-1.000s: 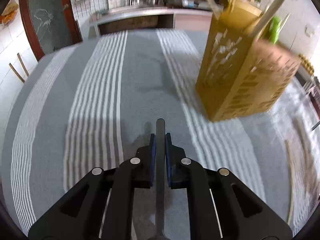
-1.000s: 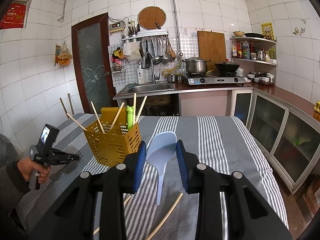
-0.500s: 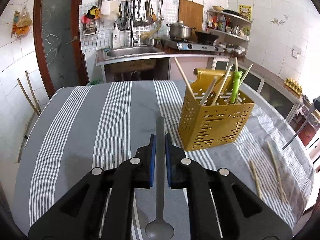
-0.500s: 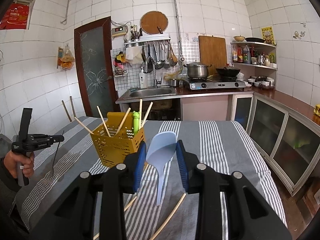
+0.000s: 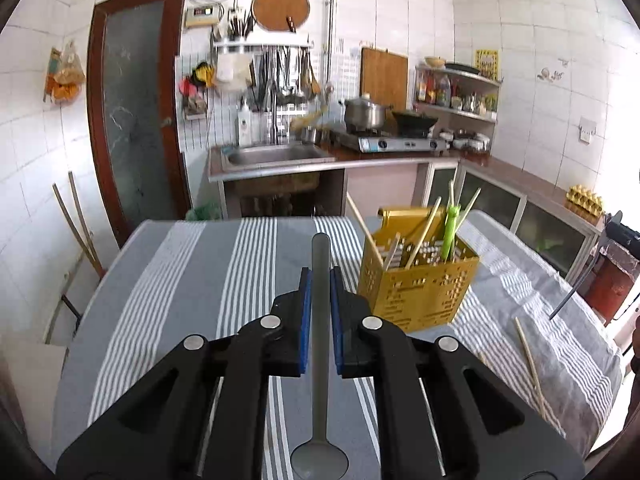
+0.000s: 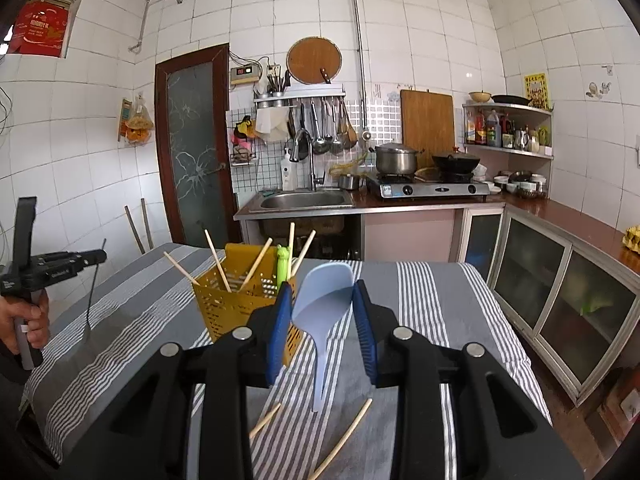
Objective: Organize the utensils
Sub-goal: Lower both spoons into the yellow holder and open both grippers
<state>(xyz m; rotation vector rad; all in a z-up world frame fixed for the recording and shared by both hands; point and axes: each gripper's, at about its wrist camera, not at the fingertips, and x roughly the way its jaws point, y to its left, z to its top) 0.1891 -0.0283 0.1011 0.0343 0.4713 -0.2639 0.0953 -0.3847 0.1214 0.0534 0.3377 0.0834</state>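
Observation:
My left gripper (image 5: pixel 320 276) is shut on a grey spoon (image 5: pixel 320 336), handle pointing forward, bowl toward the camera, held above the striped table. My right gripper (image 6: pixel 322 300) is shut on a light blue rice paddle (image 6: pixel 326 312), blade up, handle hanging down. A yellow perforated utensil basket (image 5: pixel 418 292) stands on the table to the right of the left gripper; it holds several chopsticks and a green utensil (image 5: pixel 451 232). In the right wrist view the basket (image 6: pixel 236 300) is just left of the paddle. Loose chopsticks (image 6: pixel 344 436) lie on the cloth below the right gripper.
The table has a grey striped cloth (image 5: pixel 208 280). Loose chopsticks (image 5: pixel 530 364) lie near its right edge. The left gripper (image 6: pixel 52 268) shows at far left, hand-held. A sink and stove counter (image 6: pixel 360 200) stands behind the table; cabinets (image 6: pixel 560 280) on the right.
The left gripper has tilted up and drawn back from the basket, so the kitchen wall shows above the table. The right gripper has risen slightly with the paddle.

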